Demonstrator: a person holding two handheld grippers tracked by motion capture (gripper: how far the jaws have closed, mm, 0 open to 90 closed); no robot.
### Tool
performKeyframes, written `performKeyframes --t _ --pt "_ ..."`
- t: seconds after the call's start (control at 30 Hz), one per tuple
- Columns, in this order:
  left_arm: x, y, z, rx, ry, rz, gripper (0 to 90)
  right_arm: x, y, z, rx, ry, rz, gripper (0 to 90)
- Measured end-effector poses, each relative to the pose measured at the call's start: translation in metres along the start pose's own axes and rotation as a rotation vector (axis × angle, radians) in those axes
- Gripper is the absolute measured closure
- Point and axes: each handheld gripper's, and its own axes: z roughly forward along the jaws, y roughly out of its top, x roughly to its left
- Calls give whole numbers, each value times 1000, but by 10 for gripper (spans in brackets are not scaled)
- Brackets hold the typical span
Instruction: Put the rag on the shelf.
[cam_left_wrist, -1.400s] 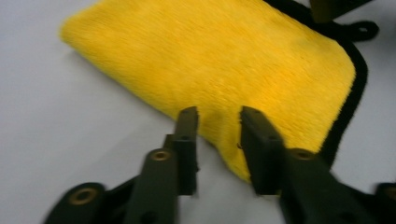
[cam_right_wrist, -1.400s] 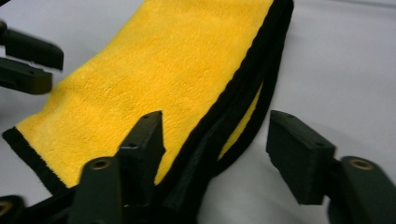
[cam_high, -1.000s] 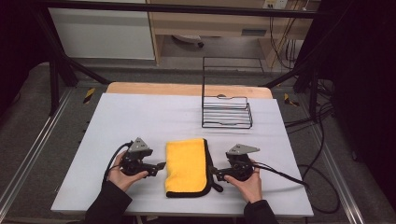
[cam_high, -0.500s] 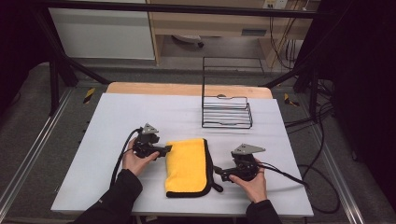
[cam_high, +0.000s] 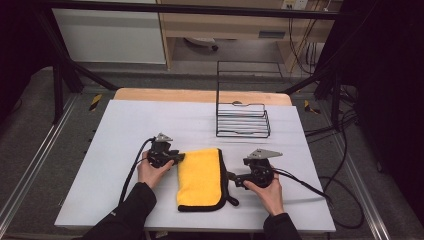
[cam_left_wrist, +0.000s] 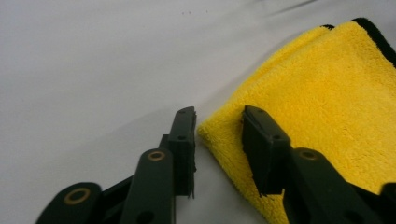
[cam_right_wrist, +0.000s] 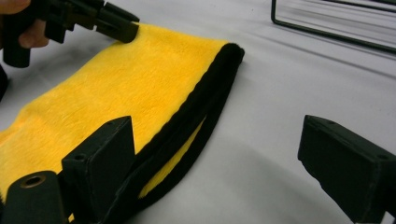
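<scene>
Yellow plush cloth (cam_high: 201, 176), folded into a tall rectangle with a black trim along its right side, lies flat on the white table (cam_high: 125, 125) near the person's edge, between the two hands. In the left gripper view its far-left corner (cam_left_wrist: 219, 133) sits in the gap between the two black jaws, which have just been closing around it; one jaw rests on the table beside the cloth and the other lies over the pile, and a small gap still shows, so the pinch is not yet firm. The left gripper (cam_high: 176, 156) lies at the cloth's upper left corner in the high view. The right gripper (cam_high: 231, 176) lies just beside the black-trimmed right edge (cam_right_wrist: 196, 116), its jaws spread wide with one at the trim and the other on bare table, holding nothing. A black wire rack (cam_high: 243, 120) stands farther back, well apart from the cloth.

The step in hand looks like taking hold of the cloth's corners. Next, the left jaws likely need to finish pinching the corner's layers, and the right gripper needs to catch the trimmed edge before any lift or fold.
</scene>
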Motion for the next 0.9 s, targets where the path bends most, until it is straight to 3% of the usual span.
performKeyframes --t 0.17,0.43,0.5,0.77,0.9 --pt "-1 -1 1 3 -12 -4 731 -4 15 19 10 -8 3 144" --pt "-3 -2 2 -2 -12 39 786 -12 32 55 47 -29 15 251" --pt "-3 -3 2 -4 -18 44 786 -12 33 62 52 -12 26 289" --pt "-4 -3 3 -10 -13 69 786 -12 38 78 84 -20 20 459" --pt "-3 -3 3 -10 -19 69 785 -12 38 81 93 1 43 558"
